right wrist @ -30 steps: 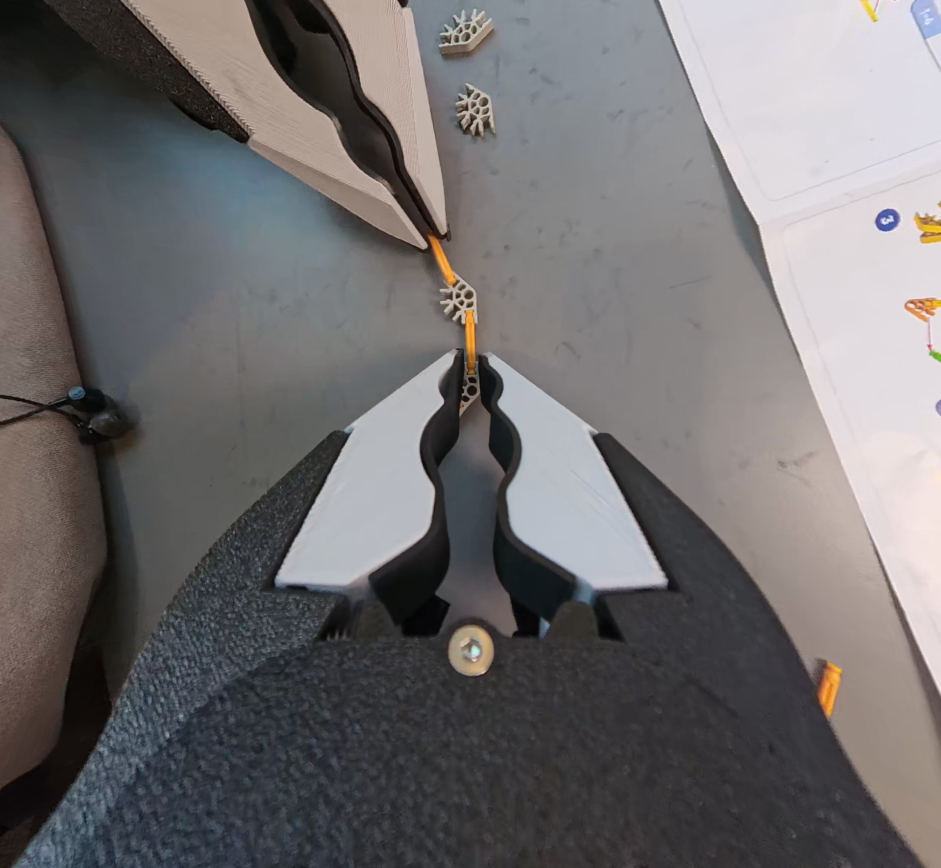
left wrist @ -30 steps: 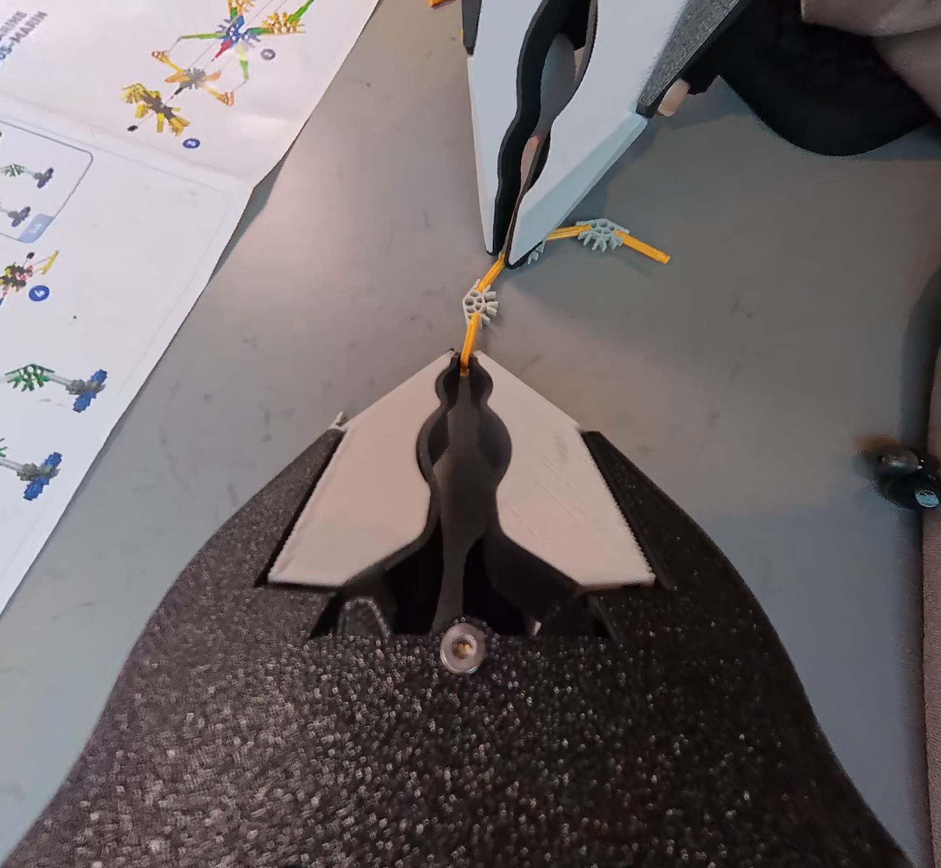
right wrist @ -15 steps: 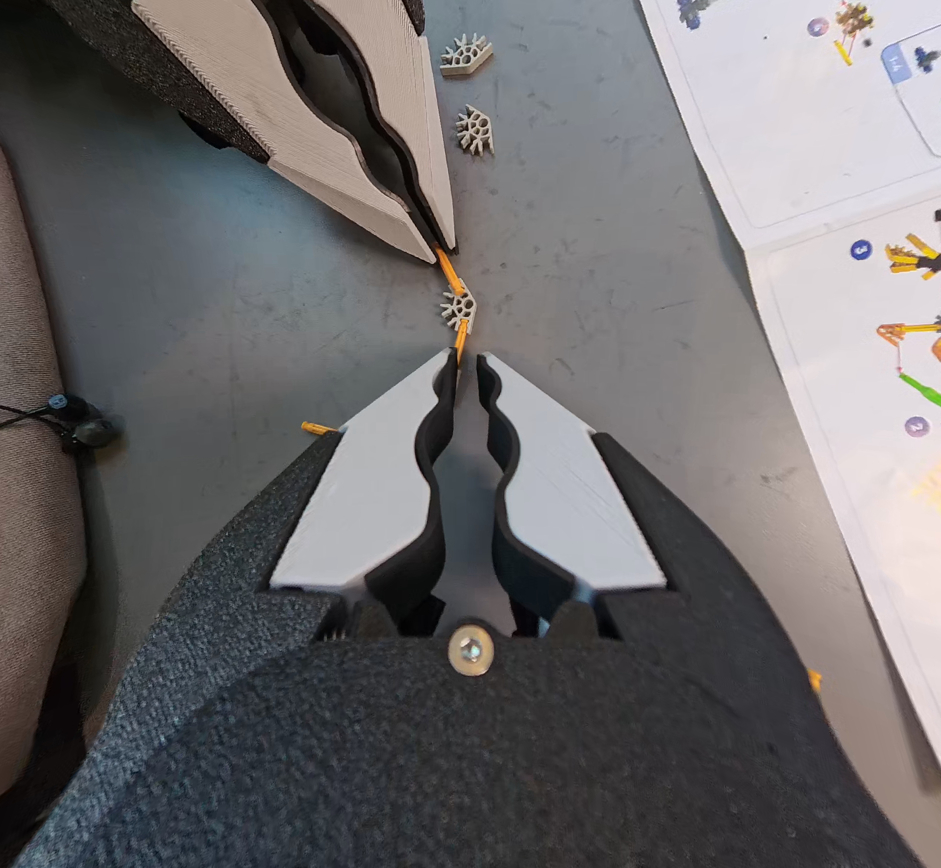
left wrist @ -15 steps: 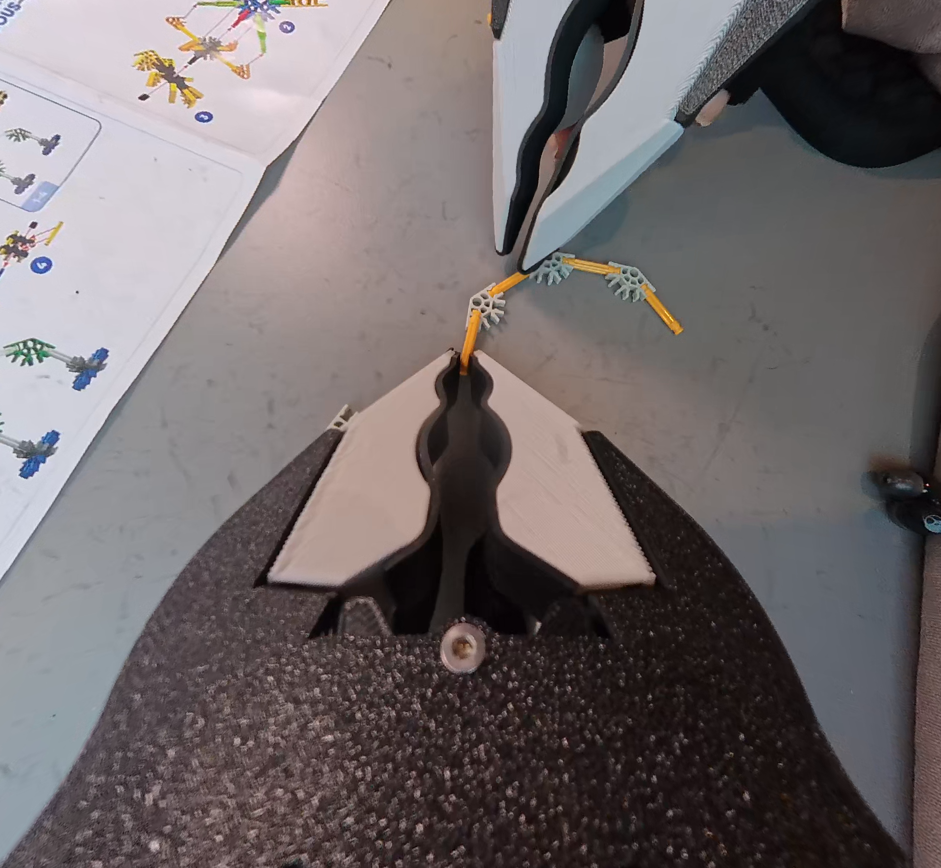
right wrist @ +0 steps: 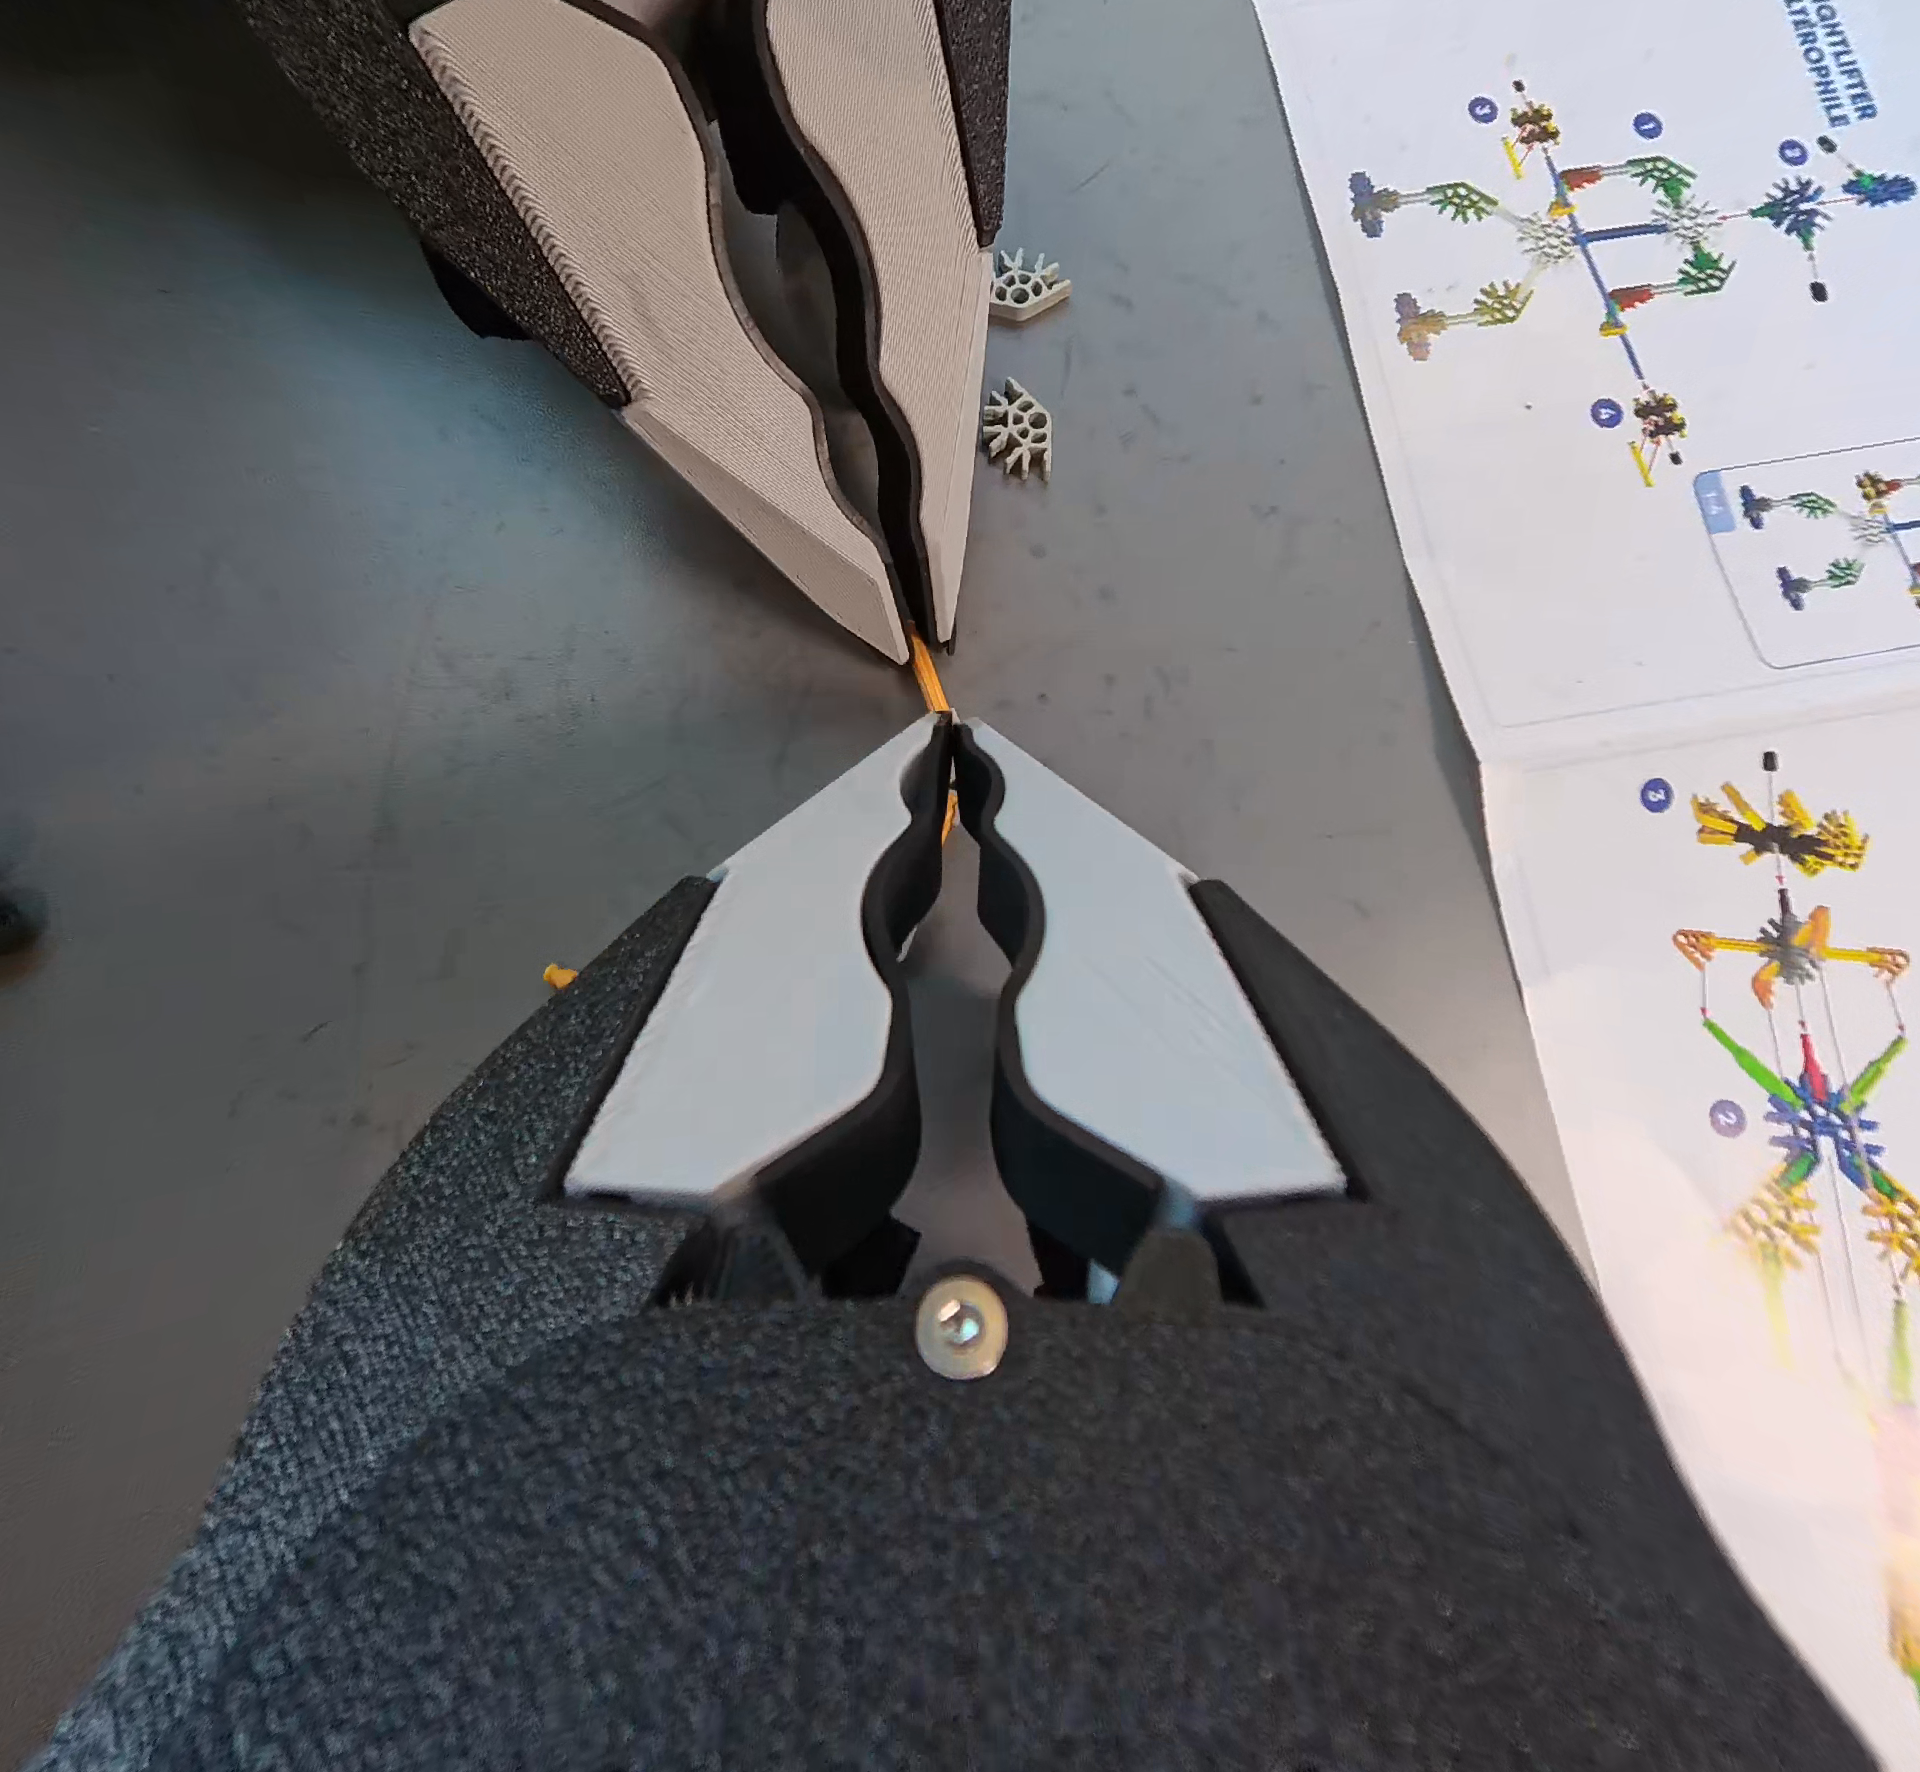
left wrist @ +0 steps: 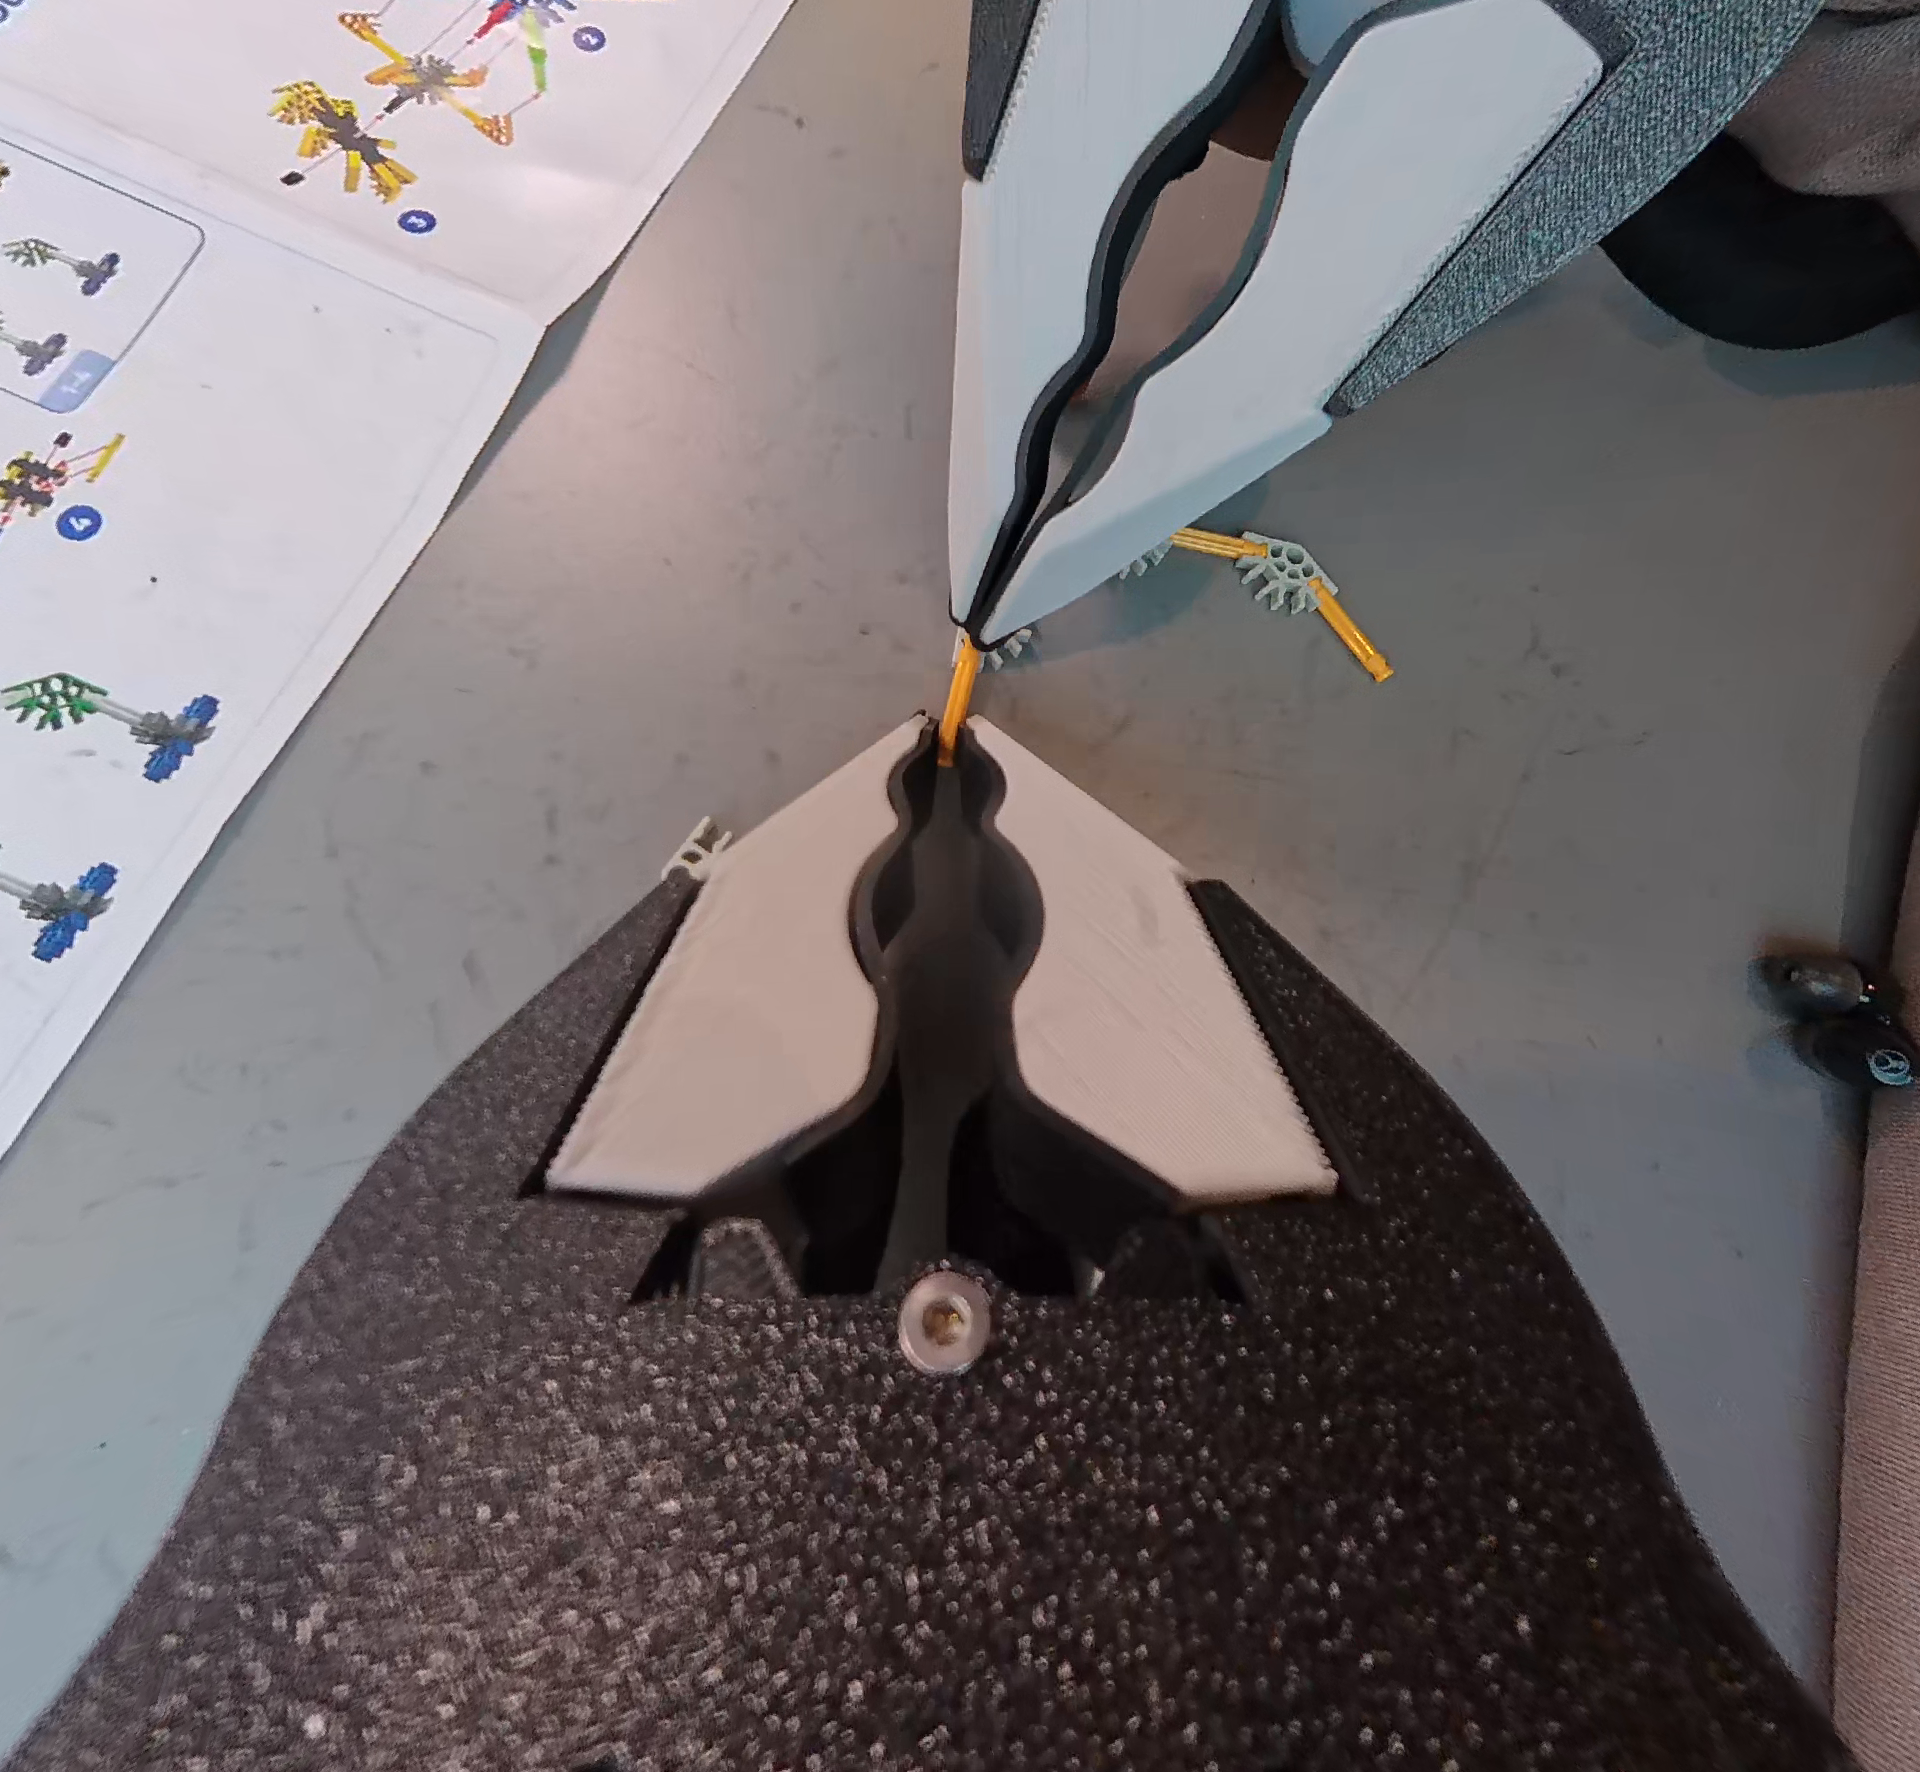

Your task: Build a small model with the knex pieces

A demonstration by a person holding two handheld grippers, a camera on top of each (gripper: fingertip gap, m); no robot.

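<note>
Orange rod (left wrist: 958,699), thin and short, is pinched tip-to-tip: left gripper (left wrist: 943,746) clamps its near end, right gripper (right wrist: 948,735) closes at twelve o'clock.

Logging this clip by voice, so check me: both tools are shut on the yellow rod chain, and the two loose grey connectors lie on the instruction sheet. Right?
Not quite. The right wrist view shows the two loose grey connectors lying on the bare grey table, beside the left tool, not on the instruction sheet. The rest holds: both tools, the right tool included, are shut on the yellow rod chain.
</note>
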